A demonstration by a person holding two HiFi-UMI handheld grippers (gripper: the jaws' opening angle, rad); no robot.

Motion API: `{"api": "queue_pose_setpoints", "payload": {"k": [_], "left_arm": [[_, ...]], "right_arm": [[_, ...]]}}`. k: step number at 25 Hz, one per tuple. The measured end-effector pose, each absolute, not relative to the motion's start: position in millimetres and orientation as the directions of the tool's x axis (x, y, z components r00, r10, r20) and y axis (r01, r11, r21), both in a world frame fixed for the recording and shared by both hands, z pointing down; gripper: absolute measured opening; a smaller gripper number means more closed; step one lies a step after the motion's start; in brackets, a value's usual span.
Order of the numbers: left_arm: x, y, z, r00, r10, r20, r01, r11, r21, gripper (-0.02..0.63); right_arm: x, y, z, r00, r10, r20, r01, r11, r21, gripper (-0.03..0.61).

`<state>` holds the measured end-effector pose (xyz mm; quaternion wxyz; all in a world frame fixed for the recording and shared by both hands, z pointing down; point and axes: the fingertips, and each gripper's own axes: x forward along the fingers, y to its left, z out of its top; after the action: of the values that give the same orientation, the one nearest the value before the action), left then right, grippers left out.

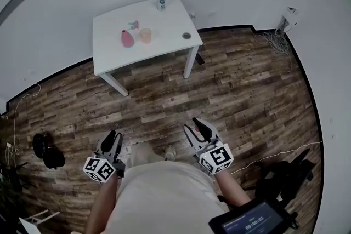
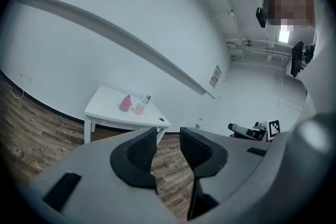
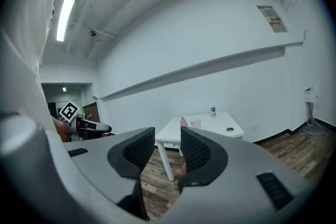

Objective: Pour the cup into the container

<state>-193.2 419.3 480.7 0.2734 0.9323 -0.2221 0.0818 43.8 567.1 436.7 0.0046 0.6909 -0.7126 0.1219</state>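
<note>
A white table [image 1: 164, 24] stands far ahead by the wall. On it are a pink container [image 1: 126, 38] and, just to its right, a translucent peach cup [image 1: 145, 35]. Both show small in the left gripper view, container [image 2: 125, 103] and cup [image 2: 139, 108], and in the right gripper view, container [image 3: 183, 121] and cup [image 3: 197, 124]. My left gripper [image 1: 112, 138] and right gripper [image 1: 197, 130] are held low in front of the person's body, well short of the table. The jaws of each [image 2: 168, 147] [image 3: 168, 147] stand close together with nothing between them.
A small bottle [image 1: 160, 1] stands at the table's back edge and a round hole or disc [image 1: 186, 36] lies near its right side. Wood floor stretches between me and the table. A black bag [image 1: 46, 150] lies at left, a black chair [image 1: 285, 178] at right, cables [image 1: 271, 38] by the wall.
</note>
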Motion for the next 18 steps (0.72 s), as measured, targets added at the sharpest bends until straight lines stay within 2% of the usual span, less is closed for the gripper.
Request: {"api": "queue_pose_setpoints", "payload": {"k": [18], "left_arm": [[-159, 370, 495, 0.886, -0.349, 0.306, -0.461, -0.739, 0.492, 0.144]], "right_arm": [[74, 516, 447, -0.035, -0.981, 0.190, -0.985, 0.001, -0.174, 0.138]]}}
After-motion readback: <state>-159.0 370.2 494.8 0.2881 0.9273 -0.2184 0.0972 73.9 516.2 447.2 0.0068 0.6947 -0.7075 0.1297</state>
